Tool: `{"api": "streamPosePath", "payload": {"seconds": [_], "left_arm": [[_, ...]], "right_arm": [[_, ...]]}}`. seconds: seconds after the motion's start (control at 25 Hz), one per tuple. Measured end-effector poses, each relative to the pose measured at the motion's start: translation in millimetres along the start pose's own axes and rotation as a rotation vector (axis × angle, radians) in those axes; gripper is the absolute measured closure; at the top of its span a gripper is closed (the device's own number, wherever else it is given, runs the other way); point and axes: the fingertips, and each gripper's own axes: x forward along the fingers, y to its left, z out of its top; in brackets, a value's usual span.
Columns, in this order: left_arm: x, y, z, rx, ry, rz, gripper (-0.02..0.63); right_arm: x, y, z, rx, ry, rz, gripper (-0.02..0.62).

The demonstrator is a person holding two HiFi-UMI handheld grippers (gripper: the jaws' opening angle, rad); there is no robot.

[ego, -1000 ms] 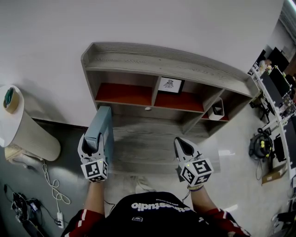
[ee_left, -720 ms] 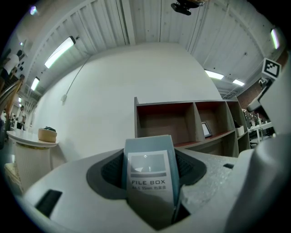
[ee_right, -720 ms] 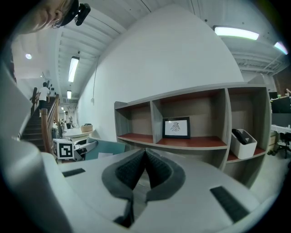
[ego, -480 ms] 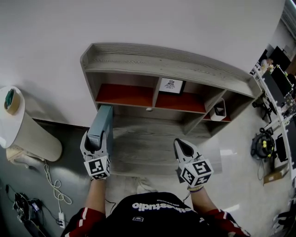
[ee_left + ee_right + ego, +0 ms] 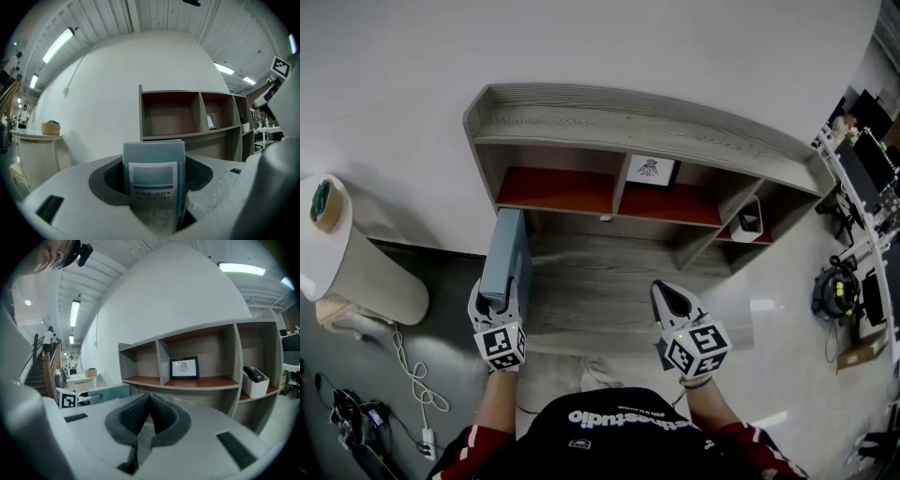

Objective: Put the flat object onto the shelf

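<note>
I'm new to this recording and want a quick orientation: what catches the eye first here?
The pale blue file box stands out, gripped on edge in the left gripper at the left front of the grey shelf unit. Next come the red-brown shelf boards, with a framed picture in the middle compartment. The right gripper hangs shut and empty before the shelf.

grey wood-grain shelf with matt red boards; matt blue card file box
</note>
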Motion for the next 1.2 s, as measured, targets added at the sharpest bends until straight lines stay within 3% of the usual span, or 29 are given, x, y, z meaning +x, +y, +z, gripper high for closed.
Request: {"api": "streamPosePath", "payload": {"seconds": [1.2], "left_arm": [[54.1,7.5,-27.5,-0.031,0.087,0.003,0.325]], "right_arm": [[7.0,-3.3,-1.6,0.019,0.009,-0.004,0.594]]}}
